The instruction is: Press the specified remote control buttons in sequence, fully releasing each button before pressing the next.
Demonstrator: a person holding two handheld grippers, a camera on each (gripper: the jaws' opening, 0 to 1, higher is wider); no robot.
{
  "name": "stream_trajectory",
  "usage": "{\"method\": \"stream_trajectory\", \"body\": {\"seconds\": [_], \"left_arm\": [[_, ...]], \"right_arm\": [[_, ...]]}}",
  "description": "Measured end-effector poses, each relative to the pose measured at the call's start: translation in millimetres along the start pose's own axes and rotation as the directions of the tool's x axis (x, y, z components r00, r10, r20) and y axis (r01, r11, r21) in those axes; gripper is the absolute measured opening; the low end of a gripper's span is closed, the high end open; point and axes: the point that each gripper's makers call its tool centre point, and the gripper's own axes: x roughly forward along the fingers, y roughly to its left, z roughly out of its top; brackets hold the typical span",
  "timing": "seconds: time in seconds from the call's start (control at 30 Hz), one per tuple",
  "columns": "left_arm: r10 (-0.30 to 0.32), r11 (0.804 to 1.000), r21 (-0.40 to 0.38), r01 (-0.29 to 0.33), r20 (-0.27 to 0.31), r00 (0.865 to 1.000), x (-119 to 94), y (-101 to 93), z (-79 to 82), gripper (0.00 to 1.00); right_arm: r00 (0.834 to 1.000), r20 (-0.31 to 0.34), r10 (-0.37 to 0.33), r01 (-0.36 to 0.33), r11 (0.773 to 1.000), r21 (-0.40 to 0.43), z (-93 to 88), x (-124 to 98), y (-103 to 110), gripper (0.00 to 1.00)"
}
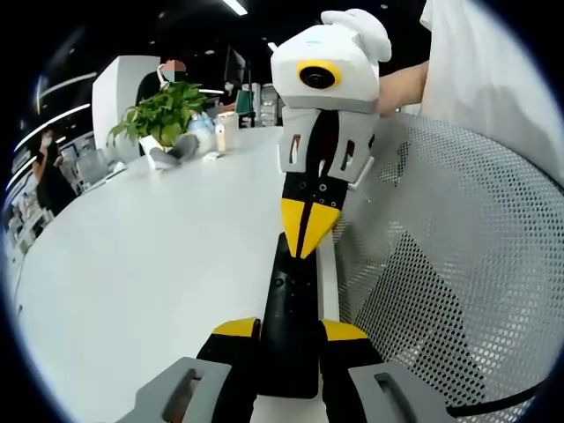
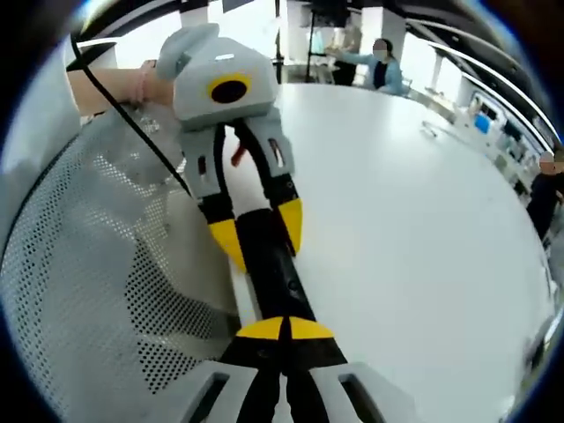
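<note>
Together we hold a black remote control (image 1: 291, 317) over the near edge of a white table (image 1: 141, 264), beside a grey mesh chair back (image 1: 458, 256). In the left gripper view, at far left, people sit at desks. Further right, a green potted plant (image 1: 163, 113) stands on the far part of the table, with a small cup (image 1: 221, 130) just beside it. At the middle, our left gripper (image 1: 291, 333) pinches the near end of the remote between its yellow-tipped jaws. Beyond it, our right gripper (image 1: 308, 231) comes down from the far side, its yellow tips pressed together and touching the remote's face.

In the right gripper view, the mesh chair back (image 2: 97, 264) lies left, with a black cable (image 2: 132, 132) across it. At the middle, our left gripper (image 2: 256, 233) clasps the remote control (image 2: 273, 273), and our right gripper (image 2: 284, 330) has its tips closed together on the remote's top. Rightward spreads the white table (image 2: 414, 229), with a seated person (image 2: 385, 66) at its far side.
</note>
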Motion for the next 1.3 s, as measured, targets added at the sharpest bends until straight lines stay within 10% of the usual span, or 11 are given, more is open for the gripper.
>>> {"method": "stream_trajectory", "body": {"seconds": [0.47, 1.0, 1.3], "left_arm": [[0.0, 1.0, -0.003, 0.0, 0.001, 1.0, 0.3, -0.4, 0.4, 0.25], [-0.002, 1.0, -0.004, 0.002, 0.002, 1.0, 0.5, 0.5, 0.1, 0.25], [-0.002, 1.0, -0.006, 0.002, 0.004, 1.0, 0.6, 0.6, 0.1, 0.25]], "right_arm": [[1.0, -0.021, -0.02, 0.019, 0.999, -0.049, -3.2, -1.9, -5.0, 0.0], [0.97, -0.238, 0.042, -0.107, 0.958, -0.267, -3.4, 3.6, -5.6, 0.0], [0.986, -0.158, 0.062, -0.094, 0.975, -0.201, -4.8, 1.3, -7.0, 0.0]]}}
